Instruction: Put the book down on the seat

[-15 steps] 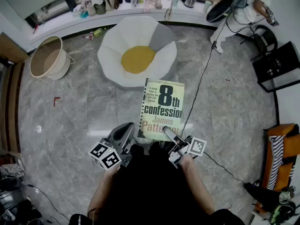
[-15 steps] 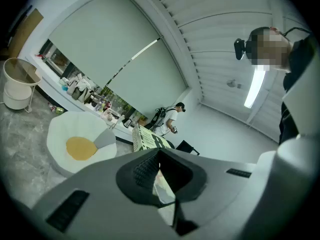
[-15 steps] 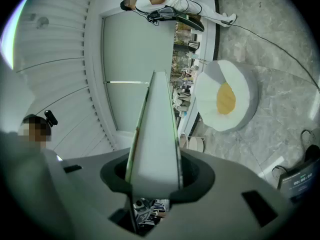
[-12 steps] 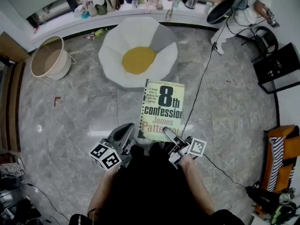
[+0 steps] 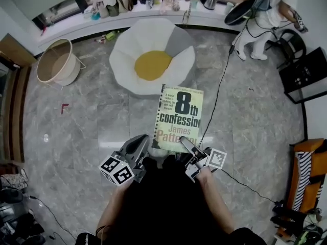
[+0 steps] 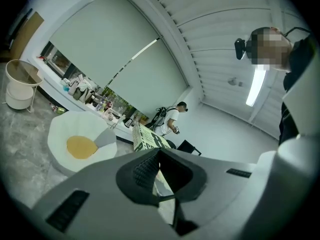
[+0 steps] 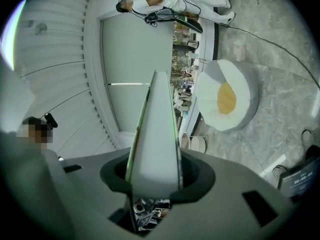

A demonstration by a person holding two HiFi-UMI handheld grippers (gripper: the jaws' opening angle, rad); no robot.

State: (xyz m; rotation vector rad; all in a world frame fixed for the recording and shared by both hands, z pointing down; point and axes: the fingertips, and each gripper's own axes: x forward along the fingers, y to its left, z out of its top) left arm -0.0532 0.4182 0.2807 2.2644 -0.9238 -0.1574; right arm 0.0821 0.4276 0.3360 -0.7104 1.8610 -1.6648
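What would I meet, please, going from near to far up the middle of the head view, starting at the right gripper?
right gripper → book → egg-shaped seat → cluttered window ledge

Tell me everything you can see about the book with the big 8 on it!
The pale green paperback book has "8th confession" in big black letters and "James Patterson" in tan on its cover, over a thick block of pale pages. It is closed, cover facing up, held in the air over the grey marbled floor, just short of the white egg-shaped seat. The right gripper clamps its near edge, and the left gripper holds its near left corner.
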